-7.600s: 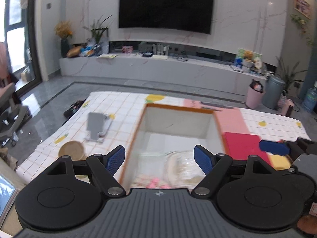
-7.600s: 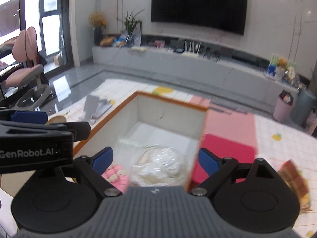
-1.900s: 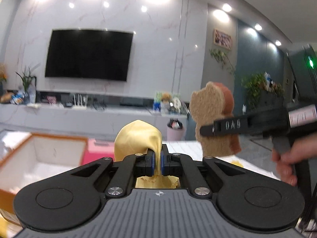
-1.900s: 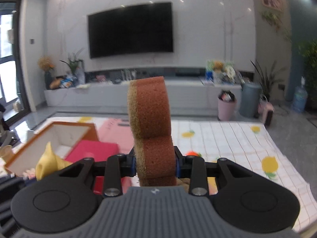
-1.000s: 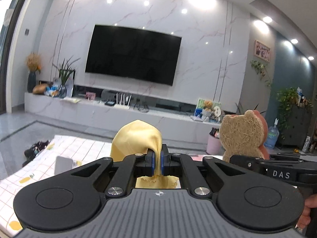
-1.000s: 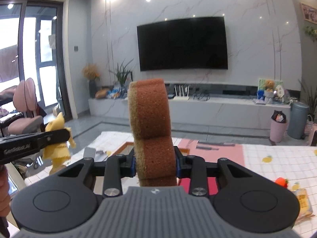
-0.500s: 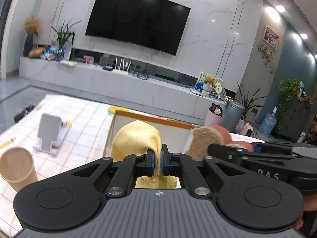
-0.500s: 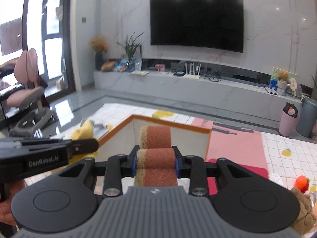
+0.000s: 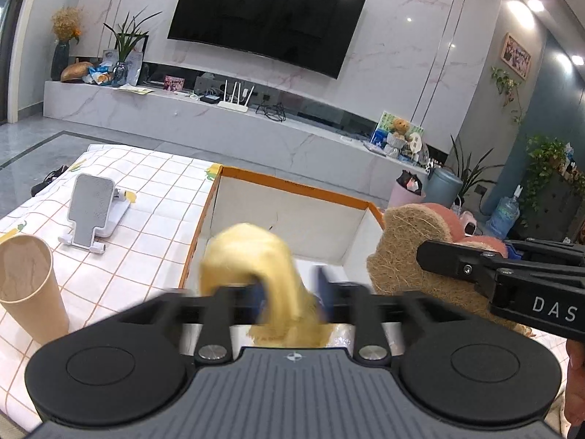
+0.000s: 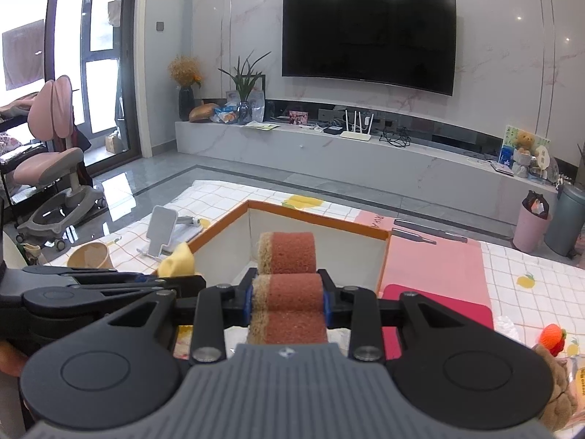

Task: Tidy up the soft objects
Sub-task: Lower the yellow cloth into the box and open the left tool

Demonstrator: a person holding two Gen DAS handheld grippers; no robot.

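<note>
An orange-rimmed white box (image 9: pixel 292 186) stands open on the checked tablecloth, also in the right wrist view (image 10: pixel 318 217). My left gripper (image 9: pixel 290 292) is over the box, its blue fingers blurred and parted, with a yellow cloth (image 9: pixel 256 252) still between them. My right gripper (image 10: pixel 287 298) is shut on a bear-shaped brown sponge (image 10: pixel 289 285) above the box. The sponge (image 9: pixel 406 252) and the right gripper also show in the left wrist view. The cloth (image 10: pixel 177 261) shows at the left gripper's tip in the right wrist view.
A paper cup (image 9: pixel 31 285) and a white phone stand (image 9: pixel 93 216) sit left of the box. Pink and red mats (image 10: pixel 438 267) lie right of it, with a strawberry toy (image 10: pixel 554 338) and a brown plush (image 10: pixel 559 391) at the right edge.
Both grippers have come down over the box. The left gripper's fingers have parted from their tight hold on the yellow cloth. The right gripper still grips the sponge.
</note>
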